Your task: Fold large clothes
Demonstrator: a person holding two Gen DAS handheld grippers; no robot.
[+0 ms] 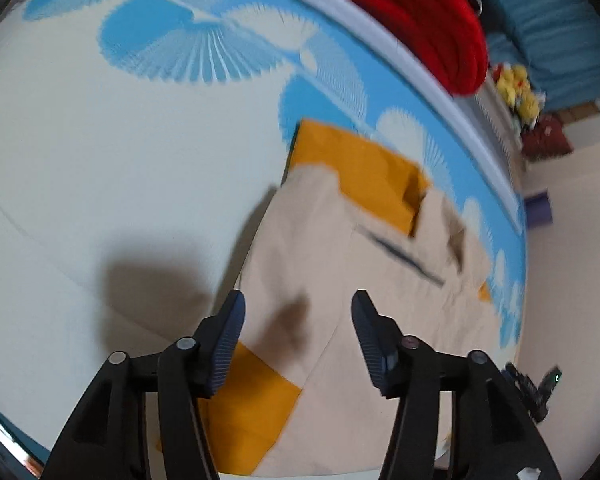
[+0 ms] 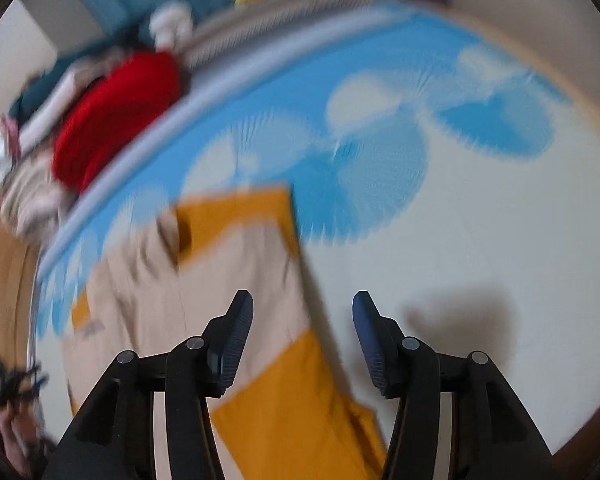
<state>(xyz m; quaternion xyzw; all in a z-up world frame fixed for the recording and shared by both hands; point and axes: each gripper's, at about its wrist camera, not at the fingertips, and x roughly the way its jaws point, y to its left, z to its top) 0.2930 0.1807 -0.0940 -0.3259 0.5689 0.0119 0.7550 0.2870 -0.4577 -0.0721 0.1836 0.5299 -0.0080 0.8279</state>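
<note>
A beige and mustard-yellow garment (image 1: 340,248) lies partly folded on a bed with a cream and blue fan-patterned sheet (image 1: 100,152). My left gripper (image 1: 298,312) is open and empty, hovering over the garment's near beige part. In the right wrist view the same garment (image 2: 236,276) lies below and left of my right gripper (image 2: 303,312), which is open and empty above the garment's right edge. This view is blurred by motion.
A red folded blanket (image 1: 420,20) and other bedding (image 2: 32,184) lie past the bed's pale edge rail (image 1: 400,40). Yellow plush toys (image 1: 516,88) and blue curtains (image 1: 548,20) stand behind. Bare sheet (image 2: 480,240) lies right of the garment.
</note>
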